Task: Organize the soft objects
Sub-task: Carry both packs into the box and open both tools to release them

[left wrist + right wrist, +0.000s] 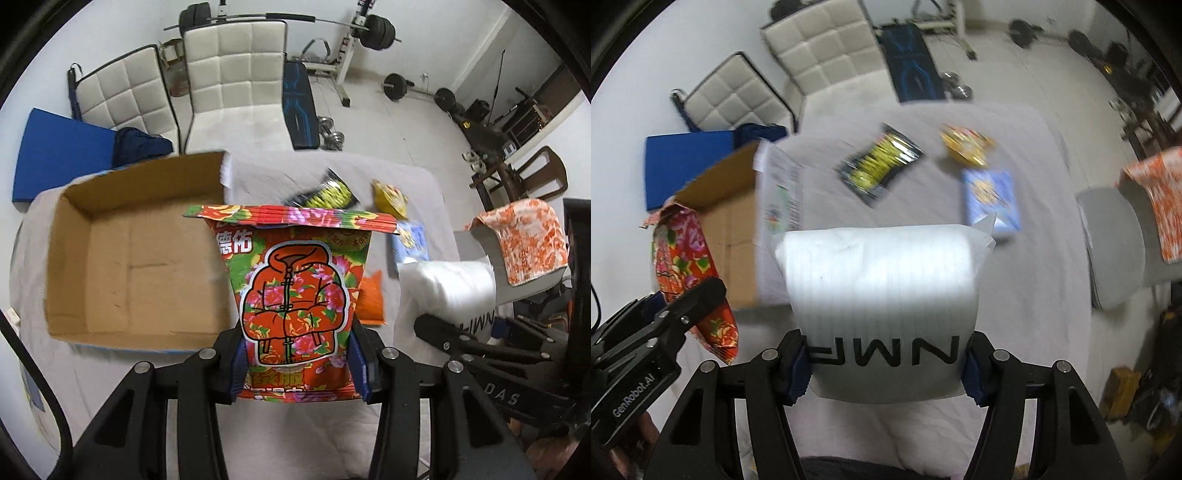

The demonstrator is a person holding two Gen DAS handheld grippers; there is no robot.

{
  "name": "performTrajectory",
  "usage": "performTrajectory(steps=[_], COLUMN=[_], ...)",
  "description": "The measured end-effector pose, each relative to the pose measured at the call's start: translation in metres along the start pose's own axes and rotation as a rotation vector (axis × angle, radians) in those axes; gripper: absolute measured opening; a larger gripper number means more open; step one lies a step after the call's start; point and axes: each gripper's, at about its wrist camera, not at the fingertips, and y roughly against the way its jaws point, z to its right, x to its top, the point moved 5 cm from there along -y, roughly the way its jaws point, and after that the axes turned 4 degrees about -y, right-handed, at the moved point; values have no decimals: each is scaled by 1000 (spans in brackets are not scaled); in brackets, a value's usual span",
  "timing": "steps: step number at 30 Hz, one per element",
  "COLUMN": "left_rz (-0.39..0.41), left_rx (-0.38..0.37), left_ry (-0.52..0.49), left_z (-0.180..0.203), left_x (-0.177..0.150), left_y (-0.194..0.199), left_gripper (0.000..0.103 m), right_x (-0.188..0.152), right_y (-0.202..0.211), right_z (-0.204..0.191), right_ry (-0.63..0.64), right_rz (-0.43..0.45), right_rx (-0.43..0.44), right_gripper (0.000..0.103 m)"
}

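My left gripper (297, 363) is shut on a red floral packet (295, 291) and holds it upright above the white-covered table, just right of an open cardboard box (136, 266). My right gripper (884, 363) is shut on a white padded bag with black letters (882, 284), held above the table. The bag also shows in the left wrist view (447, 288), and the floral packet (687, 258) and box (731, 221) show at the left in the right wrist view.
On the table beyond lie a black-and-yellow packet (879, 166), a yellow packet (966, 146), a blue packet (991, 199) and an orange packet (371, 299). White chairs (232, 85) stand behind. A grey seat with an orange towel (524, 240) is at the right.
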Motion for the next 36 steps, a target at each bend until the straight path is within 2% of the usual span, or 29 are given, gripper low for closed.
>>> performTrajectory(steps=[5,9,12,18,22,29,34,36], left_rz=[8,4,-13,-89,-164,-266,-316,-334], left_rx=[-4,7,14,-14,-55,-115,-141,-156], left_ry=[46,86,112,156,193,163,146,146], left_z=[-72,-132,-178,-247,-276,-286,-288,-289], left_x=[21,39,54,74,79,88,91,92], left_y=[18,20,9,-37,-82,-151,-182,-192], left_gripper=[42,42,42,42,42,42,43,43], right_x=[23,40,57,79,90,109,118,119], right_y=[-1,-25,-57,-127,-164,-215,-239,-246], right_z=[-81,-148,-194,-248,-266,-277,-271,-272], right_ry=[70,109,128,165,185,221,218,209], right_rz=[17,-7,-28,-87,-112,-123,-139,-147], right_rx=[36,67,65,16,-33,-142,-180,-162], right_gripper=[67,67,67,67,68,68,69,70])
